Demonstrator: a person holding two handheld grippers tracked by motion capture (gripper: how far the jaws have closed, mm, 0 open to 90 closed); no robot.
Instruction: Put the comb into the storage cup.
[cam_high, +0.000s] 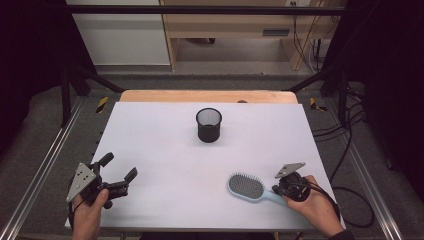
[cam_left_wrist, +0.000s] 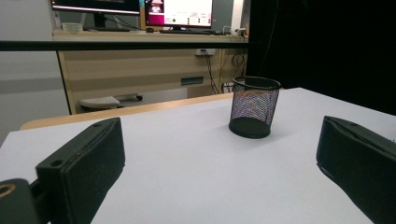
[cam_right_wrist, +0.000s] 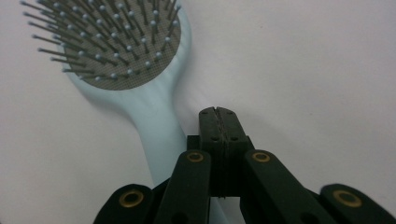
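Observation:
A light blue hairbrush (cam_high: 247, 186) lies bristles-up on the white table (cam_high: 165, 150) at the front right, its handle pointing toward the person's right hand. My right gripper (cam_high: 276, 189) is at the end of that handle. In the right gripper view its jaws are pressed together with nothing between them (cam_right_wrist: 217, 112), and the hairbrush handle (cam_right_wrist: 154, 126) runs just to their left and under the gripper. A black mesh cup (cam_high: 208, 125) stands upright at the table's far middle. My left gripper (cam_high: 120, 166) rests at the front left, open and empty, facing the mesh cup (cam_left_wrist: 254, 107).
A wooden strip (cam_high: 207, 96) borders the table's far edge. Metal rails (cam_high: 45, 160) run along both sides, and cables (cam_high: 350, 150) lie on the floor to the right. Bare table stretches between the cup and both grippers.

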